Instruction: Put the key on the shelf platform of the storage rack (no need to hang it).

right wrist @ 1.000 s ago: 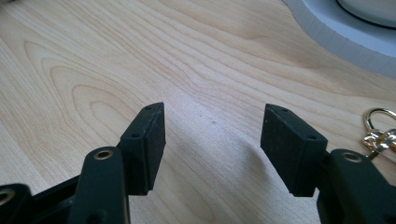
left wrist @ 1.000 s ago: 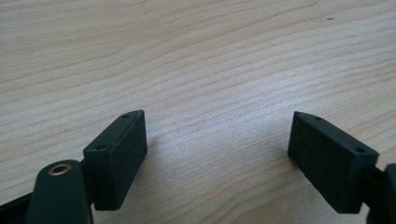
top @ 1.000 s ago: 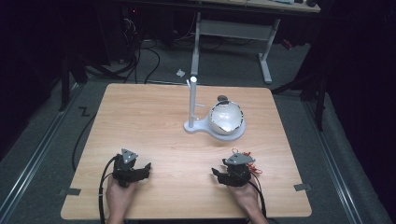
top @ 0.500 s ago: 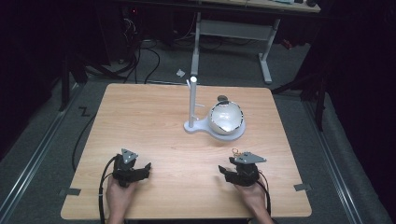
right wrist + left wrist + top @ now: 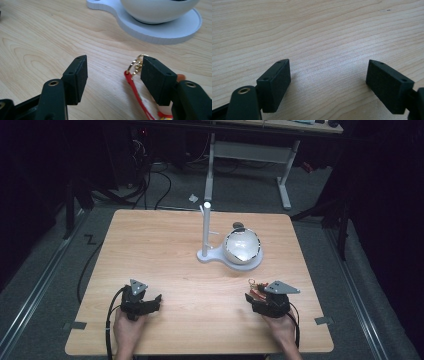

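Keychain (image 5: 136,65), red strap and gold ring half hidden behind my right claw (image 5: 113,72), jaws just widening, empty.

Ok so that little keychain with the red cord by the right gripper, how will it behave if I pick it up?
The keychain is probably floppy: its thin red cord lies in a loose curve on the table, so it would likely dangle and swing. It looks light, being small beside the right gripper fingers. Its thin gold ring may slip from flat pads.
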Demonstrator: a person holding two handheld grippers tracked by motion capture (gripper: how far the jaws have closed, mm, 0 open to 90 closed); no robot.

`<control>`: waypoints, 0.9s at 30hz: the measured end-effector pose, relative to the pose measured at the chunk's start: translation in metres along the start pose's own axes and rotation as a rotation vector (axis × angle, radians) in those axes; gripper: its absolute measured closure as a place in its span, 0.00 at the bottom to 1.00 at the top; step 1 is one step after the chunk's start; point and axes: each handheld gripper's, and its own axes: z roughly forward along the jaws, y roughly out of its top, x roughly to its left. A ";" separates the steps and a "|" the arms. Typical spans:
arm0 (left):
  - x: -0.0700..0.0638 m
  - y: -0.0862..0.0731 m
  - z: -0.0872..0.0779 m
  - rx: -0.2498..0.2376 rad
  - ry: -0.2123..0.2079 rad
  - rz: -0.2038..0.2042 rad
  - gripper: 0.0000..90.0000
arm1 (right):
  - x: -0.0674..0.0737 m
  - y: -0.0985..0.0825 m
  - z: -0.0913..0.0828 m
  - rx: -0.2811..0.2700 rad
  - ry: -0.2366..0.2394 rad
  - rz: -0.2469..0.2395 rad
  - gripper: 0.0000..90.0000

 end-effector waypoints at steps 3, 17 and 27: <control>0.000 0.000 0.000 0.000 0.000 0.000 0.22 | -0.006 0.000 -0.004 -0.005 -0.010 0.016 0.42; 0.000 0.000 0.000 0.000 0.000 0.000 0.22 | -0.035 -0.011 -0.019 -0.004 -0.075 0.061 0.37; 0.000 0.000 0.000 -0.001 0.000 0.000 0.22 | -0.045 -0.022 -0.017 0.017 -0.065 0.093 0.31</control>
